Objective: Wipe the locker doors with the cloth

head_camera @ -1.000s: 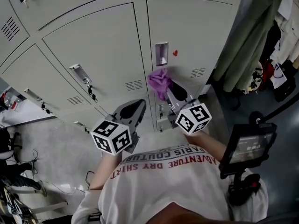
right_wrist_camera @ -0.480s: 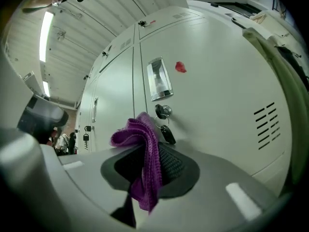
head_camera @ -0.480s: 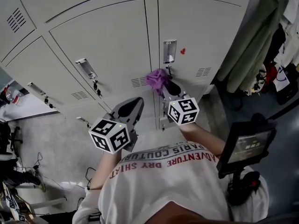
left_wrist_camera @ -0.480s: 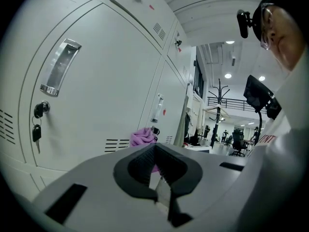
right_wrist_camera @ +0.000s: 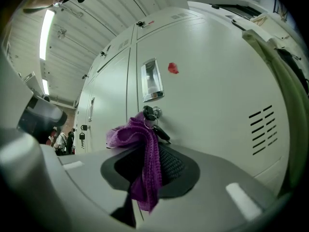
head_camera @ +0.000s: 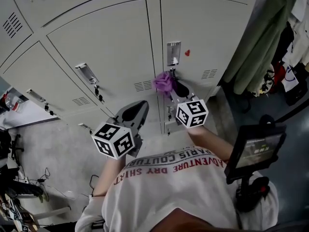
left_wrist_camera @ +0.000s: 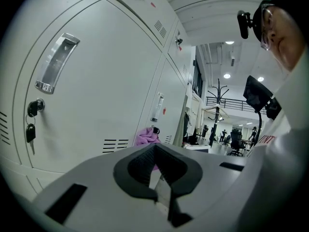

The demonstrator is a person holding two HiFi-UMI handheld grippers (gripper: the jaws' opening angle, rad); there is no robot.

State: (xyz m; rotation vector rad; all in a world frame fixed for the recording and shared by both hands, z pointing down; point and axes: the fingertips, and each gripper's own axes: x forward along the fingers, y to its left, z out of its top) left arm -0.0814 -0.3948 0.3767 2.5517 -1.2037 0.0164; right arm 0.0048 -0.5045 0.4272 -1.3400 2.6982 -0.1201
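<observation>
A purple cloth (head_camera: 164, 82) is pinched in my right gripper (head_camera: 170, 89), which is shut on it. The cloth (right_wrist_camera: 140, 146) is pressed against the right grey locker door (head_camera: 207, 28), just below its metal handle recess (head_camera: 173, 53) and right at the lock with hanging keys (right_wrist_camera: 153, 116). A small red sticker (right_wrist_camera: 173, 68) sits beside the handle. My left gripper (head_camera: 135, 113) hangs lower, in front of the middle locker door (head_camera: 111, 47), jaws together and holding nothing. From the left gripper view the cloth (left_wrist_camera: 146, 136) shows beyond the fingertips (left_wrist_camera: 155, 149).
Neighbouring lockers carry handles and keys (head_camera: 97, 92). A green coat (head_camera: 260, 37) hangs just right of the lockers. A dark screen on a stand (head_camera: 253, 151) is at my right side. Cables lie on the floor (head_camera: 29, 178) at left.
My right gripper with the cloth has slid a little to the left across the door below the handle. The left gripper has barely moved.
</observation>
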